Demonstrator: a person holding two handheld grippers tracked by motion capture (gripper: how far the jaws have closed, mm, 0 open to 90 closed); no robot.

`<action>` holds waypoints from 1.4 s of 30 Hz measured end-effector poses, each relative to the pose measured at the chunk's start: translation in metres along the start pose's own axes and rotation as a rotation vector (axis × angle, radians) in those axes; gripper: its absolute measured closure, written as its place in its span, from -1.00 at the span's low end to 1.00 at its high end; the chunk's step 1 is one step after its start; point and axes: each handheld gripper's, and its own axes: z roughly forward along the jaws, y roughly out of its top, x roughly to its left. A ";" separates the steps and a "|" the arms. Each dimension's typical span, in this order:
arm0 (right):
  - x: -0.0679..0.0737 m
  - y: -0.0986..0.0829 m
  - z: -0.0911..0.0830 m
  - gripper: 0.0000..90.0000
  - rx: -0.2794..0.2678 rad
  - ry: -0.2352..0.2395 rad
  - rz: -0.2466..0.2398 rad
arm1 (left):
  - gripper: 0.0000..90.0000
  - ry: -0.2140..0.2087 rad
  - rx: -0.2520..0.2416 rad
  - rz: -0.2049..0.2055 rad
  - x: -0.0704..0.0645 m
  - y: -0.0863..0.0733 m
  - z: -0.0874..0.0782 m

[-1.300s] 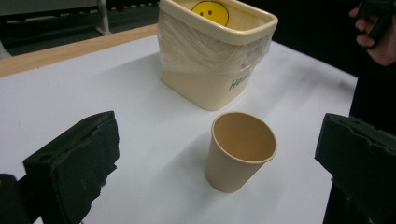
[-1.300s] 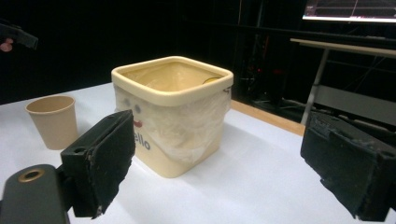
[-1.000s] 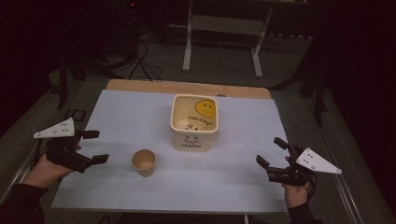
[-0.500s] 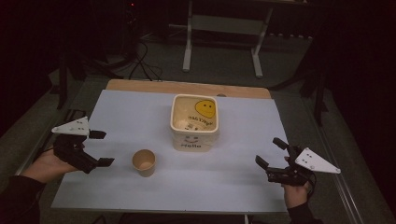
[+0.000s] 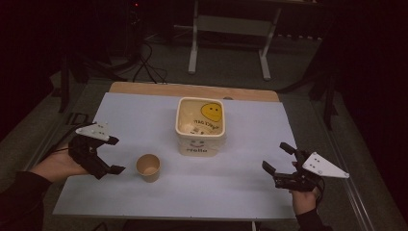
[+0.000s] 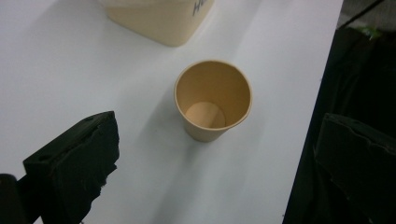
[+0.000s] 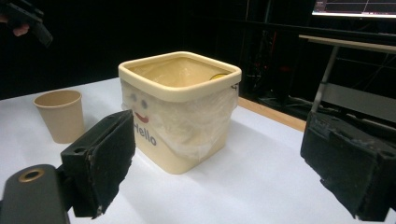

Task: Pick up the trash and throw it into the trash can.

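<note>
A person works at a white table [image 5: 240,192] with two hand-held grippers. The left gripper [image 5: 114,155] hangs at nine o'clock, jaws spread wide and holding nothing, tilted down toward a small paper cup [image 5: 148,167], probably lining up to take it by the sides. The cup stands upright and empty at seven o'clock from the table's centre, just beside the gripper but not touching it. At centre sits a cream square bin [image 5: 200,126] with a smiley face and "Hello", lined with thin plastic. The right gripper [image 5: 277,157] rests at four o'clock, jaws also apart and empty, apparently waiting. Compared with half a second ago, the left gripper has moved closer to the cup; the right has stayed put.
</note>
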 end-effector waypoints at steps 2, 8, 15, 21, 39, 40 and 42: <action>0.000 0.000 0.000 -0.78 0.002 0.002 0.000 | -0.98 -0.004 0.029 0.013 -0.001 0.004 0.003; 0.000 0.000 0.001 -0.78 0.008 0.004 0.003 | -0.99 -0.026 0.103 0.044 -0.007 0.014 0.013; 0.000 -0.001 0.002 -0.78 0.014 0.006 0.000 | -0.99 -0.021 0.162 0.069 -0.009 0.023 0.025; 0.000 -0.001 0.002 -0.78 0.019 0.007 -0.001 | -0.98 -0.020 0.210 0.104 -0.014 0.032 0.036; 0.000 -0.002 0.004 -0.77 0.034 0.022 -0.002 | -0.99 -0.023 0.326 0.152 -0.011 0.048 0.075; 0.000 -0.002 0.004 -0.77 0.035 0.023 -0.002 | -0.99 -0.030 0.341 0.157 -0.010 0.049 0.077; 0.000 -0.002 0.004 -0.77 0.036 0.024 -0.001 | -0.99 -0.026 0.350 0.162 -0.011 0.051 0.081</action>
